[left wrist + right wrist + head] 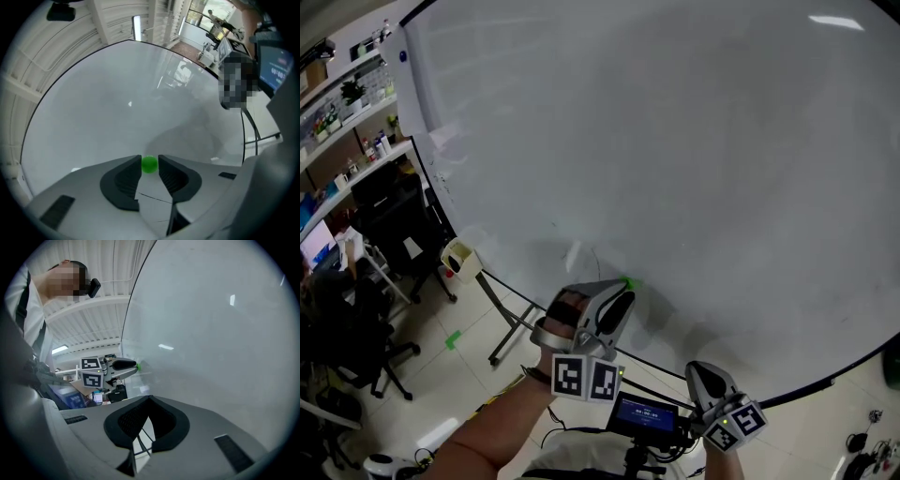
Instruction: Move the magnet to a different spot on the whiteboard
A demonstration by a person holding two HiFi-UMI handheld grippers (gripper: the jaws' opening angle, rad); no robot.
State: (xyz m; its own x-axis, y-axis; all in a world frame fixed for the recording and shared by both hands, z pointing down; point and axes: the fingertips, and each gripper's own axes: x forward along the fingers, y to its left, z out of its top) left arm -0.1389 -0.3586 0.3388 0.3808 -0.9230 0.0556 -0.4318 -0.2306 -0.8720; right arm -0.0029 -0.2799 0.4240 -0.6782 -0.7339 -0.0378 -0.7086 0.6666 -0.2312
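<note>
**Item: green magnet on whiteboard, left tongs released around it**

Magnet [149, 164]: small, round, green, sitting on the lower part of the whiteboard [675, 141], close above its dark bottom edge. Left tongs [623, 292]: held level against the board, jaws parted, the magnet framed in the gap between the two tips. The pads are not seen to press on it, so the tongs count as released. Marker cube [586, 378] of the left tongs faces the head camera. Right tongs [149, 398]: jaws clenched tip to tip, nothing between them, held low and to the right of the left tongs, well apart from the magnet and pointing at bare board. Surroundings: small lit screen [642, 415] between the two tongs, shelves [347, 103] and an office chair [356, 328] at far left, green tape mark [452, 340] on the floor.
</note>
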